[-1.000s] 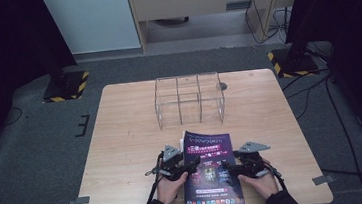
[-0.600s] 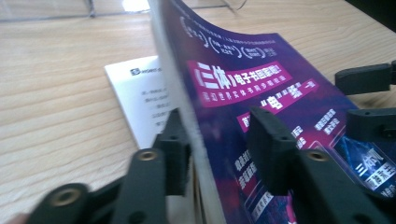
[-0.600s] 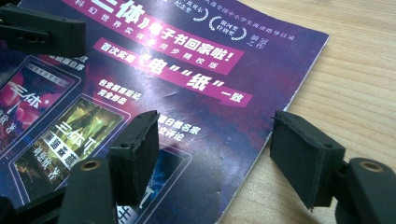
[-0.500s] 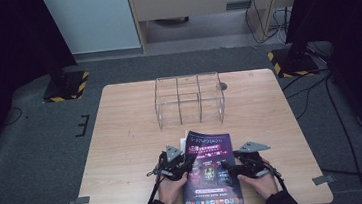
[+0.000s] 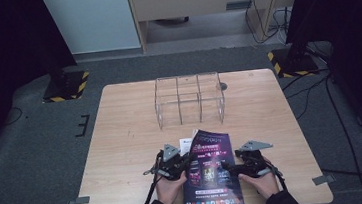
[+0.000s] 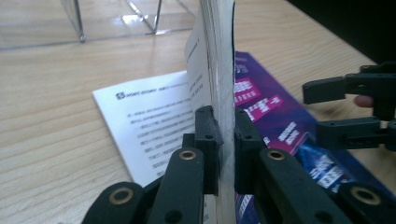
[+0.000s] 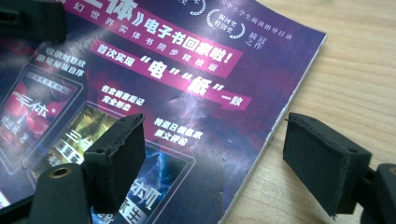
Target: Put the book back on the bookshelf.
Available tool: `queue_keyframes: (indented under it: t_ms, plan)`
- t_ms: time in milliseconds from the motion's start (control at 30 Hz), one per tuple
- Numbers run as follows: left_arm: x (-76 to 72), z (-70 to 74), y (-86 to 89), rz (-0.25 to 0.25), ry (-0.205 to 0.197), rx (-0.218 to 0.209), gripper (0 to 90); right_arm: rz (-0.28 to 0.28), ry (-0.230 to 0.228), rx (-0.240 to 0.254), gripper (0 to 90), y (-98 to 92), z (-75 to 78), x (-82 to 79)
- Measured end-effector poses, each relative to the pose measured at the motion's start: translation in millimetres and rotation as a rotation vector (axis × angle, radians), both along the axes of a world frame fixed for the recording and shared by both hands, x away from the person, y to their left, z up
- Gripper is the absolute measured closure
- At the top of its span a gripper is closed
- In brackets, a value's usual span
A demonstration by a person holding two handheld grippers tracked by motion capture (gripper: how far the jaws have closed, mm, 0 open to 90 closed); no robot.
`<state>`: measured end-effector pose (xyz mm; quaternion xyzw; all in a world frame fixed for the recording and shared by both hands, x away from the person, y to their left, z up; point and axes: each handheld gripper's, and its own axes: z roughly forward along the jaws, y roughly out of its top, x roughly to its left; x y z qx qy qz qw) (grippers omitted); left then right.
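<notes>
Toward the table's (image 5: 122,138) far edge, mid-width: clear wire-framed rack (image 5: 188,98), compartments empty. White leaflet (image 6: 149,121) lies beside the magazine (image 5: 211,172), which sits at the near edge, long axis running near-to-far. Left gripper (image 6: 219,140) clamped tight on the magazine's lifted left-edge pages. Right gripper (image 7: 212,158) has jaws just spreading, straddling the right edge, pads off the cover.
</notes>
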<state>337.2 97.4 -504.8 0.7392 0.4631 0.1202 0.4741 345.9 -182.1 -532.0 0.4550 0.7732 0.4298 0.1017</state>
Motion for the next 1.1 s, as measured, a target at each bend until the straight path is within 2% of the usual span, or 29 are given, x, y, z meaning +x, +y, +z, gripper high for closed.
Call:
queue_keyframes:
  t_ms: [200,400,600,733,833,1100]
  plan:
    - [-5.2,13.8,-1.5,-0.029,-0.020,-0.030,83.5,0.003,-0.006,0.038,20.0,-6.0,5.1,-1.4]
    - [-9.8,23.5,-2.6,-0.040,-0.042,-0.040,83.6,-0.001,-0.005,0.059,19.4,-11.0,6.8,-1.7]
    - [-17.6,38.8,-3.2,-0.055,-0.093,-0.076,83.7,0.014,-0.012,0.081,18.7,-13.8,8.9,-2.4]
    - [-25.5,52.3,-3.6,-0.070,-0.138,-0.098,83.7,0.024,-0.015,0.131,18.4,-15.5,12.4,-4.3]
    - [-29.2,58.7,-3.2,-0.075,-0.159,-0.110,83.7,0.039,-0.013,0.163,18.4,-14.3,14.3,-5.4]
    - [-34.9,69.2,-0.2,-0.079,-0.194,-0.136,83.7,0.089,0.011,0.209,20.4,-8.1,14.9,-7.3]
